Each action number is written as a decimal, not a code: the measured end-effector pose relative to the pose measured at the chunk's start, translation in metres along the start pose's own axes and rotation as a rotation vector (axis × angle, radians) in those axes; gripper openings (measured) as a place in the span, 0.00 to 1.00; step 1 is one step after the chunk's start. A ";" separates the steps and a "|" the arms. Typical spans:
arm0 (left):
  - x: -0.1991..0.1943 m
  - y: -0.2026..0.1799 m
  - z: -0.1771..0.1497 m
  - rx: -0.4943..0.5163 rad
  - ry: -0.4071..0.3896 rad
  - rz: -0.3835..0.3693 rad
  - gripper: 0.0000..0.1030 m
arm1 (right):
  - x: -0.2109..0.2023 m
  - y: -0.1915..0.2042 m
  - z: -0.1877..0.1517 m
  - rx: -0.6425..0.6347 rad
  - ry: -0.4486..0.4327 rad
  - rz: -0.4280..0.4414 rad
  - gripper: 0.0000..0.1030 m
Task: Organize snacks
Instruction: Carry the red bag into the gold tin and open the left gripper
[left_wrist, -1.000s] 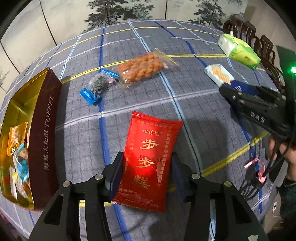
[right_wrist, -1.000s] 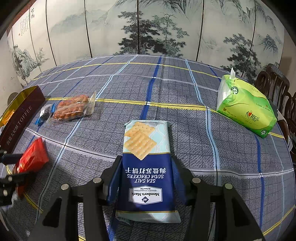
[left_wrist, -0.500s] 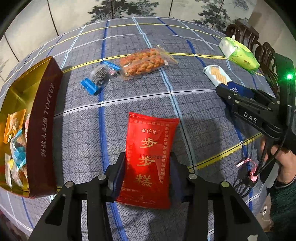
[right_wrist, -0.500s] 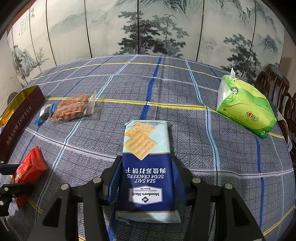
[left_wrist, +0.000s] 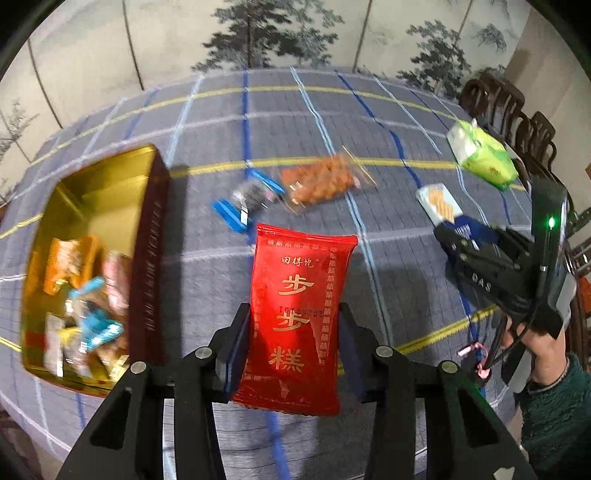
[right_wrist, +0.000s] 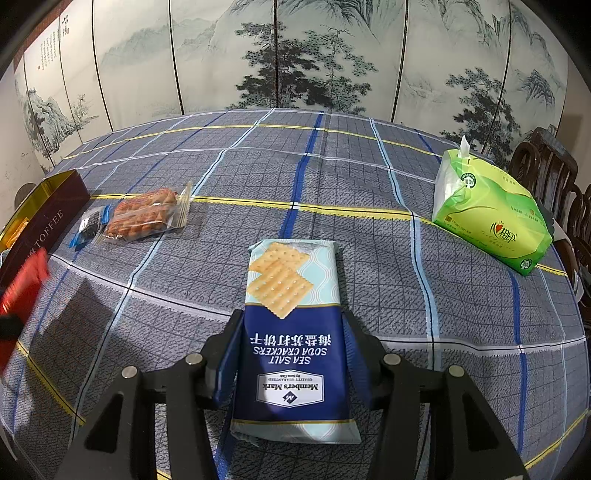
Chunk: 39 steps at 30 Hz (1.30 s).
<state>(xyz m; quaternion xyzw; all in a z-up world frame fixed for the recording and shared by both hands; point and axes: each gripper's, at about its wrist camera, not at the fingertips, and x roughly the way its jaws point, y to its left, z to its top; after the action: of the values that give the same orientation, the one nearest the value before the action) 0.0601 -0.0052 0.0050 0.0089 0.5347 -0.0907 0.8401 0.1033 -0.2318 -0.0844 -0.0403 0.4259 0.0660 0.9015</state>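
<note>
My left gripper (left_wrist: 293, 314) is shut on a red snack packet (left_wrist: 299, 314) and holds it above the plaid tablecloth; the packet also shows blurred at the left edge of the right wrist view (right_wrist: 22, 284). An open maroon toffee box (left_wrist: 147, 258) with a gold inside and several wrapped sweets lies to its left. My right gripper (right_wrist: 292, 325) is shut on a blue soda cracker pack (right_wrist: 293, 332), whose far end rests on the cloth. A clear pack of orange fried snacks (right_wrist: 142, 216) and a small dark sweet with blue ends (right_wrist: 88, 227) lie by the box.
A green tissue pack (right_wrist: 487, 214) sits at the table's right side, with dark wooden chairs (right_wrist: 554, 177) behind it. A painted folding screen stands behind the table. A person's hand (left_wrist: 543, 350) in a dark green sleeve holds the right gripper.
The left gripper's jaws have closed onto the red packet and lifted it off the cloth, with the view rising and rolling. The right gripper and cracker pack have not moved.
</note>
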 end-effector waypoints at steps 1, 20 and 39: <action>-0.004 0.005 0.003 -0.009 -0.007 0.007 0.39 | 0.000 0.000 0.000 0.000 0.000 0.000 0.51; -0.035 0.115 0.007 -0.195 -0.048 0.182 0.39 | 0.000 0.000 0.000 0.000 0.000 0.000 0.51; -0.011 0.174 -0.016 -0.236 0.013 0.264 0.39 | 0.000 0.001 0.000 -0.001 0.000 -0.001 0.51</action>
<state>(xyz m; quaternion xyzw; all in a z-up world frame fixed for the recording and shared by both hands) 0.0699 0.1691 -0.0062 -0.0192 0.5412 0.0838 0.8365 0.1034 -0.2311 -0.0849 -0.0408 0.4257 0.0655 0.9016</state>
